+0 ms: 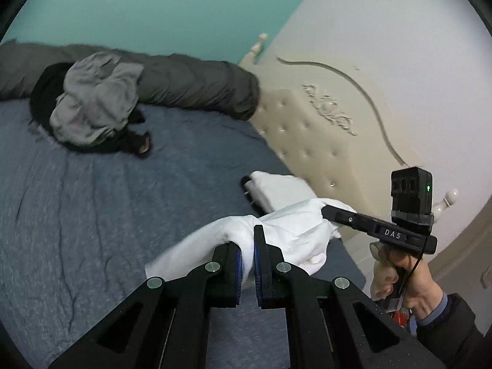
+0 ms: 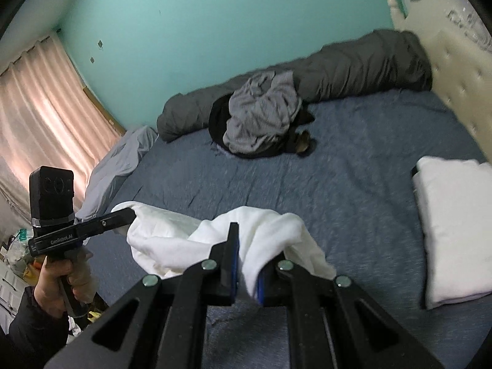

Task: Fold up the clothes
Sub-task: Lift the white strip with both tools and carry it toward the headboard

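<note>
I've got both claws, left (image 1: 247, 258) and right (image 2: 247, 264), pinching the soft white cotton garment (image 1: 286, 230) bunched between them above the blue bed sheet (image 1: 92, 200); thin bites risk slipping, dropping it crumpled.

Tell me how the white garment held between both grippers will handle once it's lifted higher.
The white garment looks floppy: it sags and bunches between the left gripper and the right gripper. It is probably light, since pinched edges alone carry it. Loose folds will likely swing and crumple onto the bed.
</note>
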Demonstrator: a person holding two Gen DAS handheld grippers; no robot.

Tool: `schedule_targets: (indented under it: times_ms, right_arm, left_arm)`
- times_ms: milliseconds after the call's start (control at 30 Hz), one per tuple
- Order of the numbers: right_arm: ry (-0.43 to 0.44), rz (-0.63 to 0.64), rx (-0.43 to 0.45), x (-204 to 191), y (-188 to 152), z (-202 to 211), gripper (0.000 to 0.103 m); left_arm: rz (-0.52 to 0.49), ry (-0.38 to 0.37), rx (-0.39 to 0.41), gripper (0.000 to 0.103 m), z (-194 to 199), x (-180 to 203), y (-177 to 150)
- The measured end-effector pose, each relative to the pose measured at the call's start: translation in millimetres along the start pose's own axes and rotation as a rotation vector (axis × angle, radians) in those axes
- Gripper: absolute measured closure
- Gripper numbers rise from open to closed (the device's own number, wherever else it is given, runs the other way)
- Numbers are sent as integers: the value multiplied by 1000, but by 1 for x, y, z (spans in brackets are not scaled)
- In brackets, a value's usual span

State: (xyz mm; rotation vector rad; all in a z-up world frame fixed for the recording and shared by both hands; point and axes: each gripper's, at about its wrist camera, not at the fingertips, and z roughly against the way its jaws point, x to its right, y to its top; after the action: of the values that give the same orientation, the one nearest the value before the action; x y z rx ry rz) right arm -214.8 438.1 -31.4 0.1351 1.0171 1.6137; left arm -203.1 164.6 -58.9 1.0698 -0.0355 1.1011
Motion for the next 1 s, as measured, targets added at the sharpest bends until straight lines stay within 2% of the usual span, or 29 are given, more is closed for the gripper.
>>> schedule_targets:
  times_ms: [200, 467, 767, 1000]
  right_arm:
    - [-25, 15, 29, 9, 15, 49, 95]
    - [-40, 41, 58, 36, 44, 84, 95]
    - [-40, 46, 88, 85, 93, 81, 95]
    - [-69, 42, 123, 137, 156, 67, 95]
  left_arm:
    - [-46, -42, 7, 97, -5, 49, 17]
    - [-87, -46, 20, 97, -29, 92, 44]
    - [-98, -14, 21, 97, -85, 113, 94]
    - [-120, 15, 31, 97, -138, 119, 152]
